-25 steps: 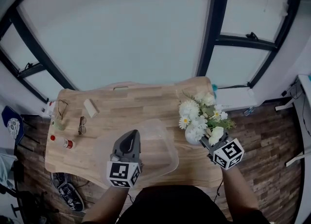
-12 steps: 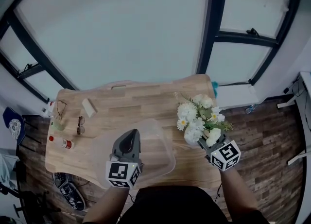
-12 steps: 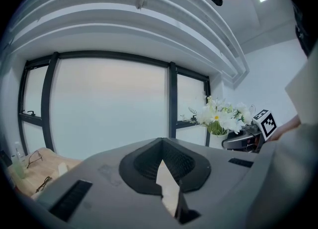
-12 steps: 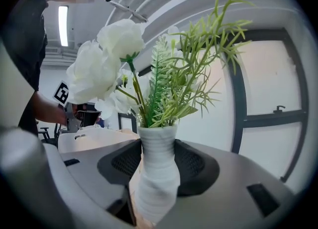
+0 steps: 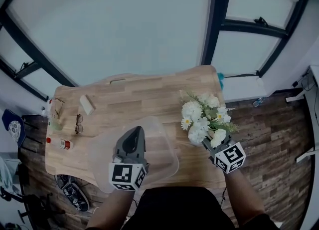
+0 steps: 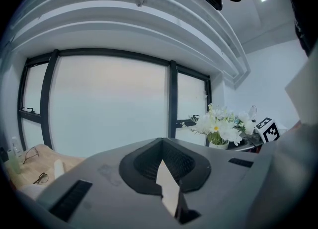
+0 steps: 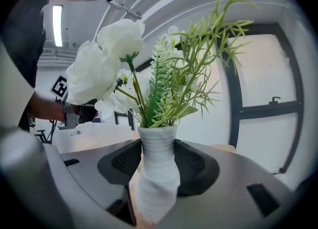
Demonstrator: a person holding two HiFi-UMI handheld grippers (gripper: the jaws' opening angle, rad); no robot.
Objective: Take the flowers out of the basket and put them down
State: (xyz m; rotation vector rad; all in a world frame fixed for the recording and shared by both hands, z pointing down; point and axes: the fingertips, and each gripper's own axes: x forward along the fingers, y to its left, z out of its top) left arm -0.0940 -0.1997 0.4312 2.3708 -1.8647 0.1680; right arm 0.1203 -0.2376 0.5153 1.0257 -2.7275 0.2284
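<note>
Since a moment ago my right tool (image 5: 213, 144) has drawn the flowers (image 5: 200, 116) a little back from the far right corner of the table (image 5: 129, 99) toward its near edge. My left tool (image 5: 134, 134) has stayed where it was at the basket (image 5: 162, 146).

The right tool is clamped on the white ribbed vase (image 7: 158, 173), with one pad on each side of its narrow body. The white blooms and green sprigs rise upright out of the neck. The vase sits over the right end of the table, near the right edge, outside the basket and well apart from it. I cannot tell whether its foot touches the wood.

The left tool is pressed nearly together on a thin pale sheet edge, which looks like the wall of the clear plastic basket. The basket lies at the near edge of the table, about midway along it.

Toward the left edge are two pairs of glasses (image 5: 79, 123), a small bottle with a red cap (image 5: 59, 143) and a pale block (image 5: 87, 104).
</note>
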